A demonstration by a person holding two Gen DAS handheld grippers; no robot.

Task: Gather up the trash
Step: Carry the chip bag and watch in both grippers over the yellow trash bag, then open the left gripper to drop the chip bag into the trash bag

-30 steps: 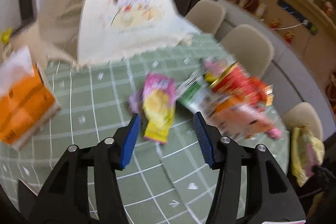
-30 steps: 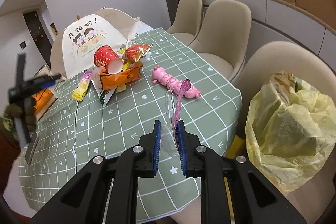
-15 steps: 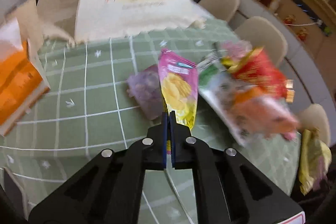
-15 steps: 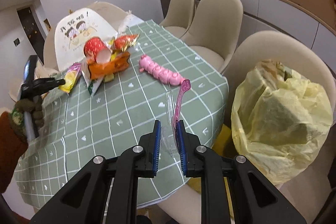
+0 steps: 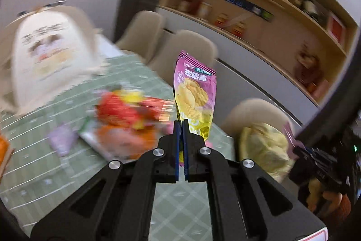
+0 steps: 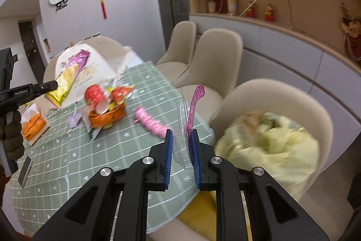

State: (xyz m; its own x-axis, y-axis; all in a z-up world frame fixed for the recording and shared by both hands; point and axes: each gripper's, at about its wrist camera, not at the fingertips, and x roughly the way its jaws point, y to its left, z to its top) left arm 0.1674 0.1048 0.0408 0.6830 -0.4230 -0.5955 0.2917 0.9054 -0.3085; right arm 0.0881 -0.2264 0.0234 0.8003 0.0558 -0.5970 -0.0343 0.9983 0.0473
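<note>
The left tongs (image 5: 180, 125) are pinching a chip bag (image 5: 195, 94), and the right tongs (image 6: 181, 139) are pinching a clear pack (image 6: 183, 128), both lifted. A pile of wrappers (image 6: 106, 105) and a pink toy (image 6: 151, 122) wait on the tabletop (image 6: 67, 162); I think nothing held is in the yellow bag (image 6: 270, 150) yet.

Right gripper (image 6: 181, 141) clamped on clear blister pack (image 6: 183, 146) with pink card (image 6: 195, 103). Left gripper (image 6: 55, 83) pinching chip bag (image 6: 67, 76) above table (image 6: 126, 150). Yellow bag (image 6: 270, 148) on chair (image 6: 282, 96).
</note>
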